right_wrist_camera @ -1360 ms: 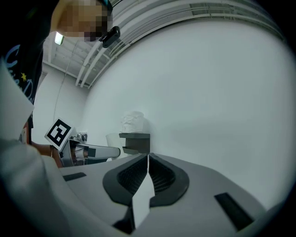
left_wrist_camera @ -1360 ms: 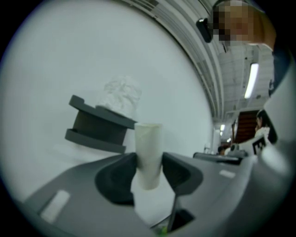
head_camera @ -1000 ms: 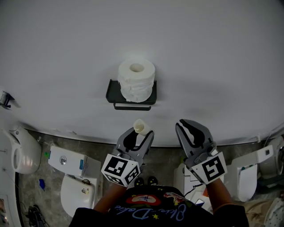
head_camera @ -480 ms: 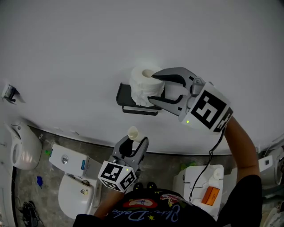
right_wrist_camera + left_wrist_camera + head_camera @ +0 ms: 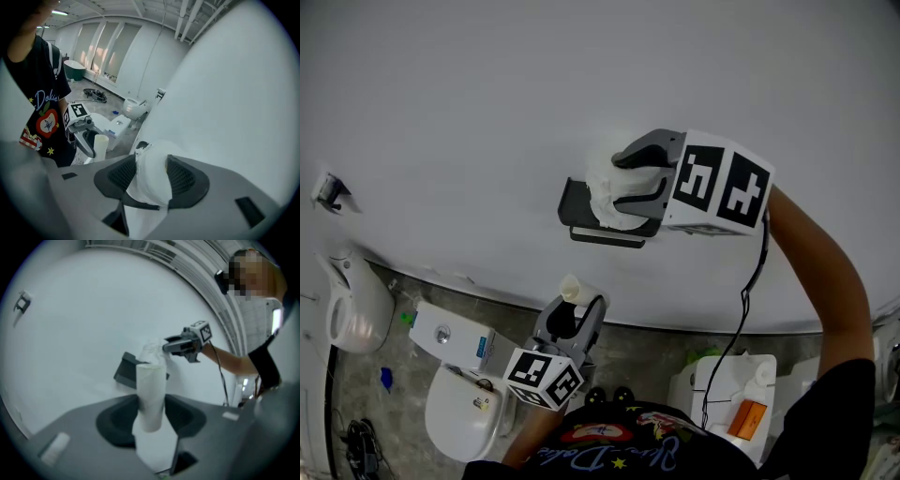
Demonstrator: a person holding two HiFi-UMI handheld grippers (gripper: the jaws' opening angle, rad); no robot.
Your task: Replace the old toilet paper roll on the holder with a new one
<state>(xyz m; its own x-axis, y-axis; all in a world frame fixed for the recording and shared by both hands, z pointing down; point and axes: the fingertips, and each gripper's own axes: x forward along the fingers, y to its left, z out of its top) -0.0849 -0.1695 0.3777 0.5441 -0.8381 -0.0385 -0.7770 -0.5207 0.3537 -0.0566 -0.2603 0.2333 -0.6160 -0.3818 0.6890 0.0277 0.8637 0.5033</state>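
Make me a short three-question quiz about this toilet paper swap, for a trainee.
1. True or false: the left gripper is empty.
2. Where does the toilet paper roll stand? A, on the black holder; B, on the floor; C, in the left gripper.
3. Fill in: the jaws of the right gripper stand around the ____.
Key: 1 false, it is shut on the cardboard tube. 2 A. 3 toilet paper roll; those jaws have just been opening.
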